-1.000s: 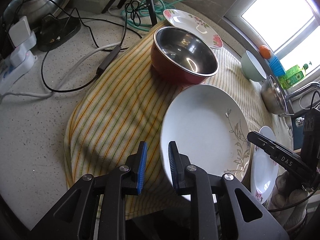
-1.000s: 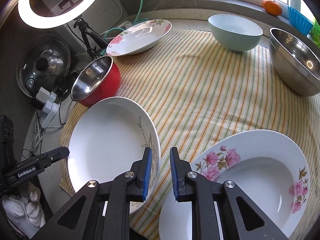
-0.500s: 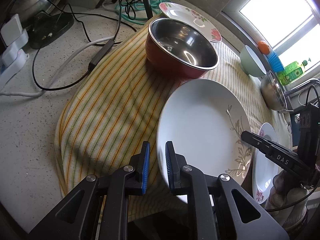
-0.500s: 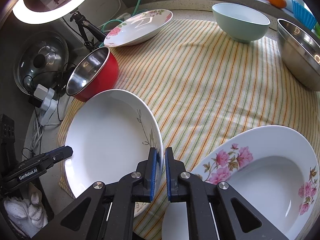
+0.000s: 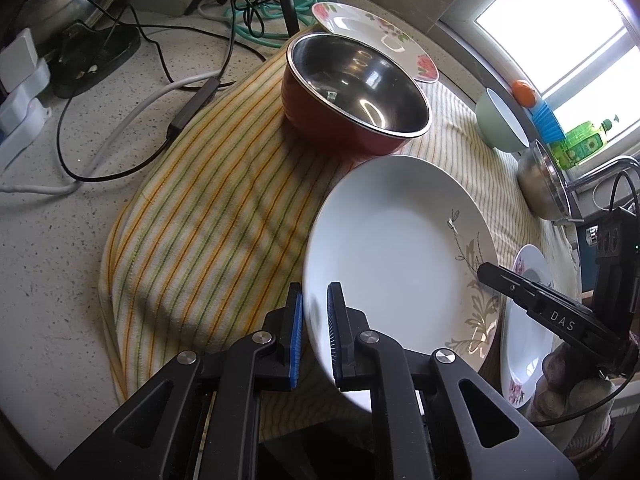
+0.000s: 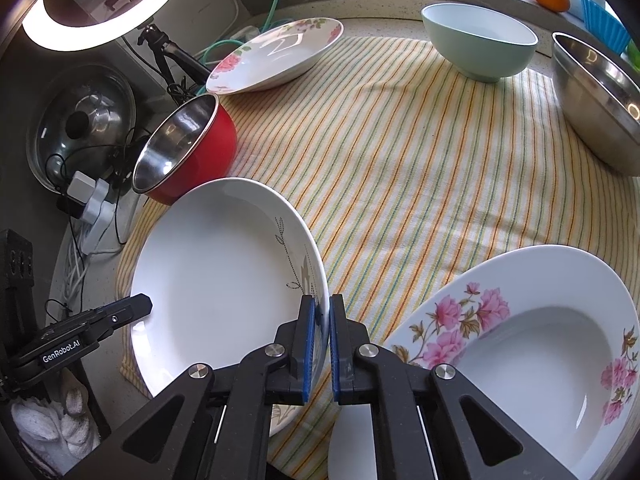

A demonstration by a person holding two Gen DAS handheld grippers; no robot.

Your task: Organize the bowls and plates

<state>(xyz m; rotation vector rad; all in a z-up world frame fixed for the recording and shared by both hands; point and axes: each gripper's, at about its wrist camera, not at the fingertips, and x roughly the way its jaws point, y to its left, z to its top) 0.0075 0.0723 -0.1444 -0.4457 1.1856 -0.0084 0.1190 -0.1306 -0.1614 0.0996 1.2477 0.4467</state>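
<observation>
Both hands have gone for the same dish — the white plate (image 5: 392, 248) with the grey leaf sprig, lying on the striped cloth (image 6: 420, 152) close against the red bowl (image 5: 352, 100). The left gripper (image 5: 314, 336) has its blue pads nipped onto the plate's near rim, and its jaws have just been closing on that edge. The right gripper (image 6: 318, 344) pinches the opposite rim, beside the sprig, jaws pressed tight with only the thin edge between them. Taking it from two sides looks sensible to me: a wide, shallow plate held at one edge would droop or slip, while two opposed pinches keep it level. Whether it has left the cloth yet I cannot tell

The rest seems laid out for sorting. A floral plate (image 6: 532, 344) lies just beside the right gripper, another floral plate (image 6: 276, 54) sits at the far edge of the cloth, and the pale green bowl (image 6: 480, 46) and steel bowl (image 6: 600, 96) stand well apart on the window side. My guess is plates get stacked with plates — the near floral one looks the likeliest base
</observation>
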